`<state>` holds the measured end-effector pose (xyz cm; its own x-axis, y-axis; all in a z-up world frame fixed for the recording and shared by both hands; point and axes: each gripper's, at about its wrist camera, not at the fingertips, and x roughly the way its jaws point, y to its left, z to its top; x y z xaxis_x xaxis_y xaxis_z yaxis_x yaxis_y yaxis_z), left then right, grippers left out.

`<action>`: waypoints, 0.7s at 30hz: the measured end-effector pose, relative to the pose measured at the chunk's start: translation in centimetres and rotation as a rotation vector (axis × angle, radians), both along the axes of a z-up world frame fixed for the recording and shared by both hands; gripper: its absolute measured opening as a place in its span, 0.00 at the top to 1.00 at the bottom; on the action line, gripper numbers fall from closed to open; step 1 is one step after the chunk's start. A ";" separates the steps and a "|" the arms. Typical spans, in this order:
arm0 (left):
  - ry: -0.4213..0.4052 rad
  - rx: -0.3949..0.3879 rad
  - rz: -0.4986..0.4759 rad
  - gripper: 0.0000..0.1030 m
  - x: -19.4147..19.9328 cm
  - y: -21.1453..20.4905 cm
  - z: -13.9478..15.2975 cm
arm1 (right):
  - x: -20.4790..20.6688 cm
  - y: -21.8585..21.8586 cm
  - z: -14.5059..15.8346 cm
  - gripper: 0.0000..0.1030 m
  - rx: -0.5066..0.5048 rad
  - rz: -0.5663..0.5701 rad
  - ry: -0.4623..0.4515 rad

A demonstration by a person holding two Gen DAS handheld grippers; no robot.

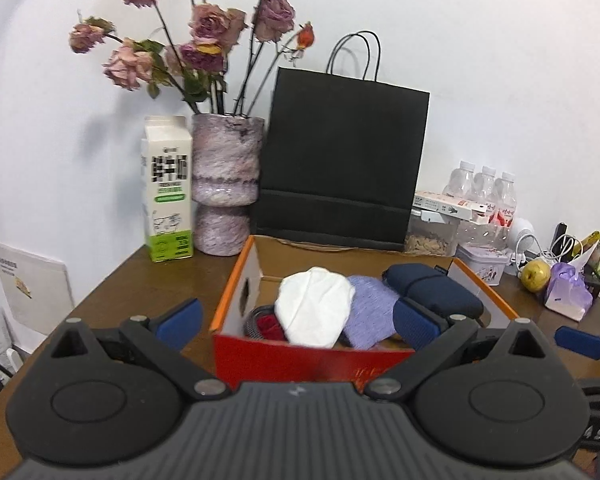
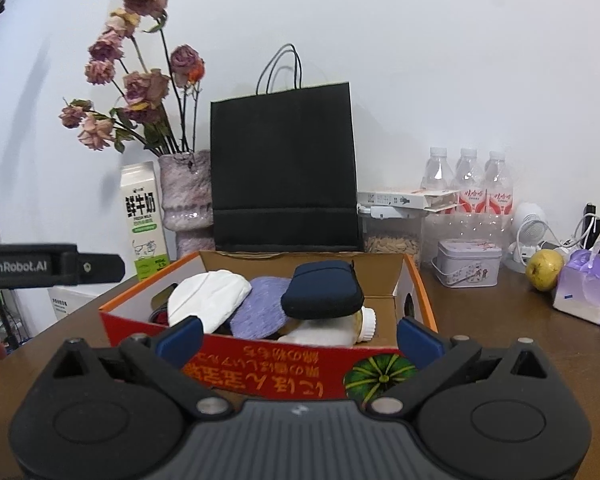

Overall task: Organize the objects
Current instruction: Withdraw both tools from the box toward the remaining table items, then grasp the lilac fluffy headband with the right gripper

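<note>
Both tools are spread wide, holding nothing. The left gripper (image 1: pixel 298 322) and right gripper (image 2: pixel 300 340) each straddle the near wall of the box (image 2: pixel 260 372). Inside lie a white cloth (image 1: pixel 314 306), purple cloth (image 1: pixel 370 312) and navy pouch (image 2: pixel 324 294). Beyond its far edge stands a black bag (image 1: pixel 340 160); bare table (image 2: pixel 492 320) lies to the right.

Left gripper (image 1: pixel 298 322): black plastic linkage arms, silver pivot pins, two round black discs, ribbed dark-grey centre housing with small white logo, blue textured fingertip pads (image 1: pixel 414 326). Right gripper (image 2: pixel 298 338): same build. Left gripper side view from right wrist: black bar, white "GenRobot.AI" lettering. Skin visible, frame's left edge.
</note>
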<state>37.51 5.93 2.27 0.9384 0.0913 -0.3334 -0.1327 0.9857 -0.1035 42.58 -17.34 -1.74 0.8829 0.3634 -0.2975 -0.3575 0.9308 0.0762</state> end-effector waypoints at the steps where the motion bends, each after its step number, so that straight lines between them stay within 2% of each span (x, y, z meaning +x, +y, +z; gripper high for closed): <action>1: -0.002 0.005 0.007 0.00 -0.5 0.1 -0.1 | -0.5 -0.1 0.0 0.00 0.004 0.002 -0.003; 10: 0.002 -0.027 0.047 0.00 -5.1 2.2 -1.4 | -5.0 -0.5 -0.6 0.00 0.035 0.007 -0.032; 21: 0.014 -0.001 0.076 0.00 -10.2 3.8 -3.7 | -9.5 0.1 -1.5 0.00 0.019 0.030 -0.040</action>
<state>27.32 9.77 -1.42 0.9241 0.1617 -0.3462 -0.2083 0.9728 -0.1017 33.09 -17.28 -3.26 0.8826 0.3950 -0.2550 -0.3882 0.9182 0.0789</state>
